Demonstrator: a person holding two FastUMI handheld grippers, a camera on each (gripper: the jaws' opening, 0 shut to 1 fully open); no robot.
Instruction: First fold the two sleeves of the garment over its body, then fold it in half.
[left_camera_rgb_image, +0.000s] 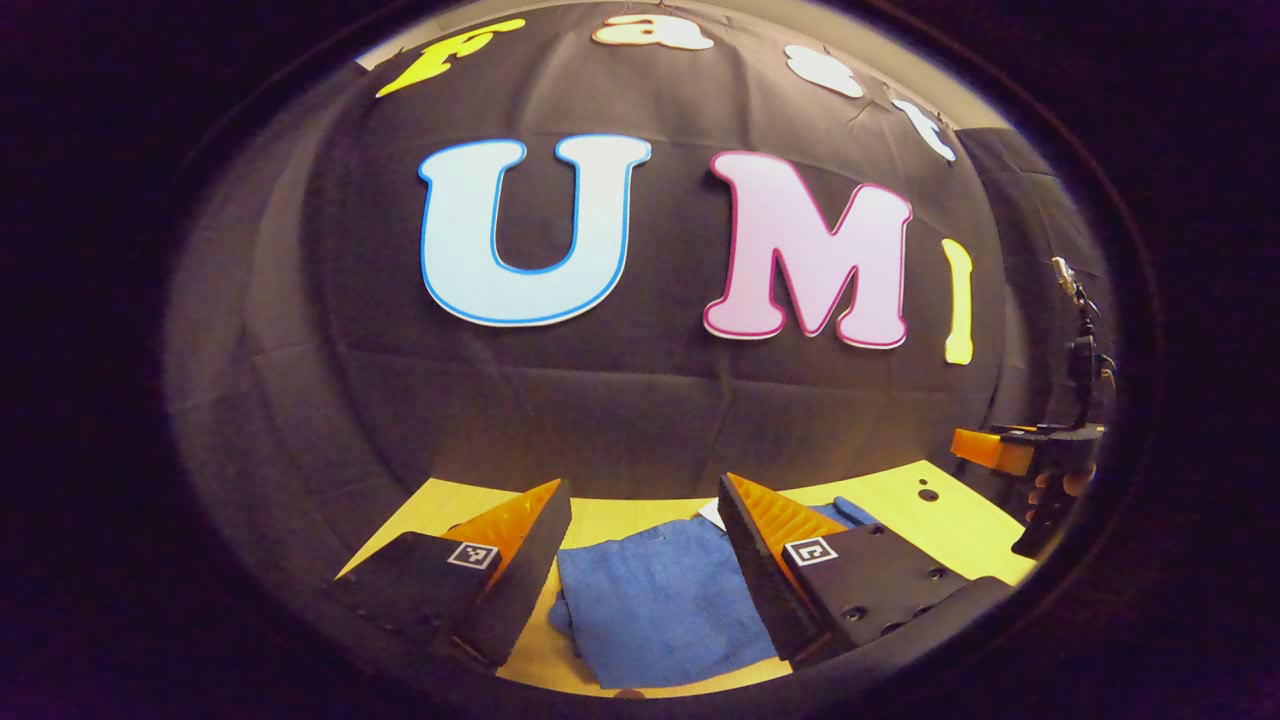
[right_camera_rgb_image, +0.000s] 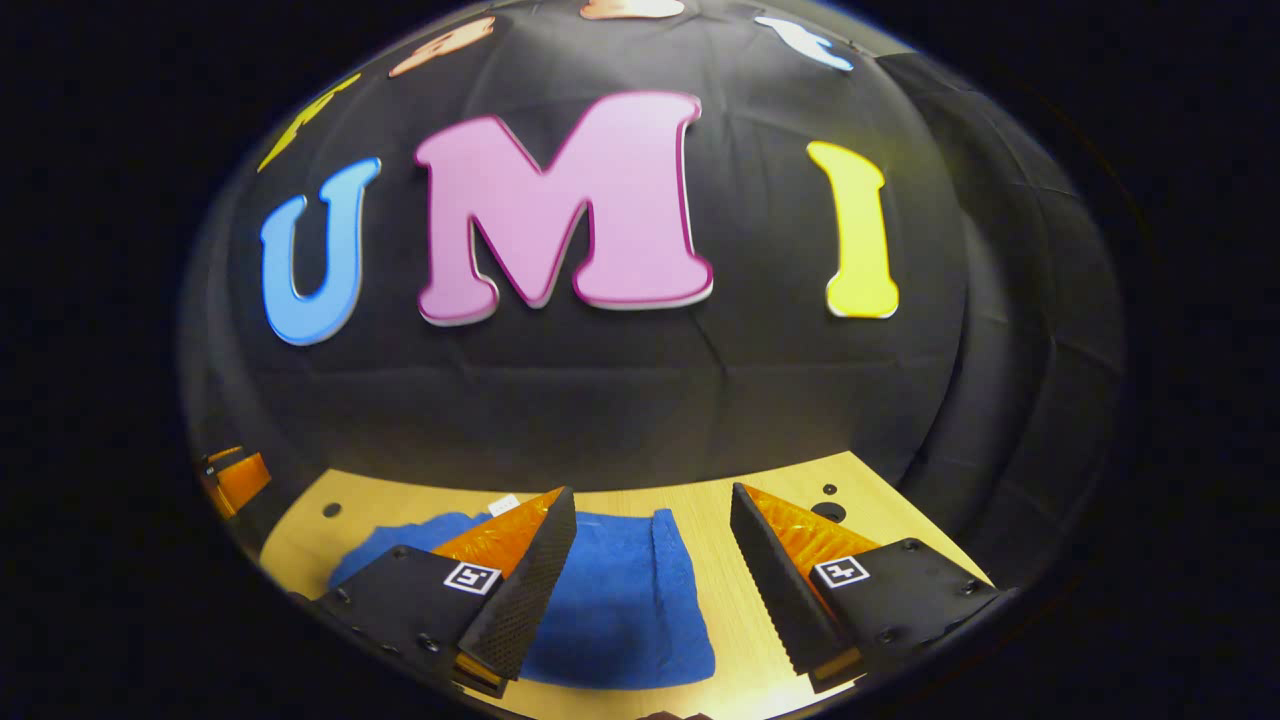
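A blue garment (left_camera_rgb_image: 655, 600) lies flat on the light wooden table (left_camera_rgb_image: 950, 530), folded into a compact rectangle with a small white tag at its far edge. My left gripper (left_camera_rgb_image: 645, 495) hovers above it, open, with the cloth showing between its fingers. In the right gripper view the same blue garment (right_camera_rgb_image: 620, 600) sits below and to the left, its right edge ending under the gap. My right gripper (right_camera_rgb_image: 652, 500) is open and holds nothing. The other gripper (left_camera_rgb_image: 1040, 455) shows at the far right of the left gripper view, held by a hand, and the other gripper's tip (right_camera_rgb_image: 235, 478) pokes in at the left edge of the right gripper view.
The table has small dark holes (right_camera_rgb_image: 828, 510) near its far right corner. The black cloth wall (right_camera_rgb_image: 640, 400) rises right behind the table's back edge. A stand with cables (left_camera_rgb_image: 1080, 340) is at the far right.
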